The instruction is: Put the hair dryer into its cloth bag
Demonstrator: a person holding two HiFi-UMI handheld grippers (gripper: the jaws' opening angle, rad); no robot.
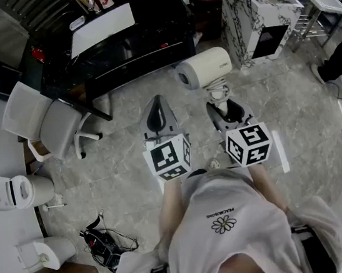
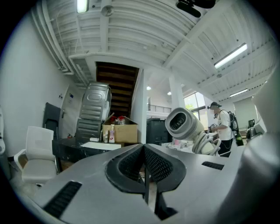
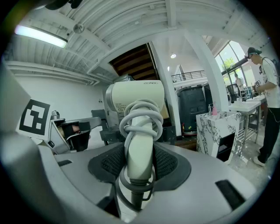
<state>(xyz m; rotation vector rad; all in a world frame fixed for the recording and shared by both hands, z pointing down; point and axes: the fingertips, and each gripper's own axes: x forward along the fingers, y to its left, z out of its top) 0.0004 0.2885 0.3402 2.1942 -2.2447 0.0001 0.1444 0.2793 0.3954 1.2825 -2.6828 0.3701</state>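
Note:
A cream hair dryer [image 1: 204, 68] with its cord wound round the handle stands upright in my right gripper [image 1: 225, 108], barrel on top. In the right gripper view the dark pads press both sides of the hair dryer's handle [image 3: 139, 148], so that right gripper [image 3: 139, 165] is shut on it. My left gripper [image 1: 159, 108] is held beside it at the left, shut and with nothing in it; the left gripper view shows its pads [image 2: 131, 166] meeting and the hair dryer [image 2: 183, 124] off to the right. No cloth bag shows in any view.
A black desk [image 1: 120, 42] with papers stands ahead, a white chair [image 1: 43, 122] to its left and a marble-patterned cabinet [image 1: 260, 10] at right. A white bin [image 1: 11, 191] and tangled cables [image 1: 104, 243] lie at the left. A person [image 3: 267, 83] stands far right.

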